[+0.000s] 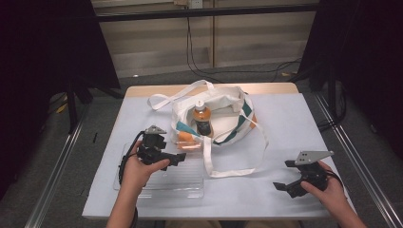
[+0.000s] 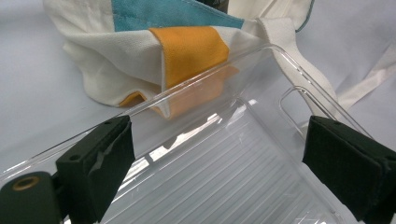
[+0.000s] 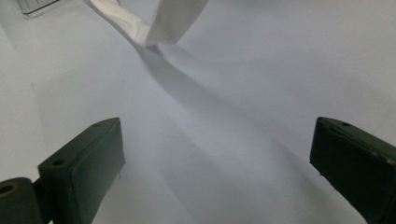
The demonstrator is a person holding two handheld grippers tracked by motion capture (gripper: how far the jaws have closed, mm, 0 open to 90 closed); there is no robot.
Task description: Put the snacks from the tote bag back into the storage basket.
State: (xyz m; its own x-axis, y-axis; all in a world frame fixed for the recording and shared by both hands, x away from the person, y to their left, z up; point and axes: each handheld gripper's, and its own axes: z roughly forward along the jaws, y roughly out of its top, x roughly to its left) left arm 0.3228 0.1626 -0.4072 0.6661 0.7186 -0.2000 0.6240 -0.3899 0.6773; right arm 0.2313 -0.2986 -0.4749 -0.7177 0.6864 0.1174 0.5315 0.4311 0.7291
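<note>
**Both claws released, left over the clear tray**

Your left gripper [image 1: 177, 157] hangs released above the clear tray [image 2: 243, 172], whose far rim touches the tote bag [image 1: 228, 111] just beyond. Your right gripper [image 1: 284, 175], jaws spread and empty, hovers over bare table [image 1: 294, 118], well apart.

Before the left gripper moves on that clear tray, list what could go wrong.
1. The clear tray is smooth and see-through; the open left gripper may misjudge its rim and slip off.
2. The tote bag lies against the tray's far edge, so lifting might drag the cloth and tip the bottle inside.
3. The long strap trails beside the tray and could snag.
</note>
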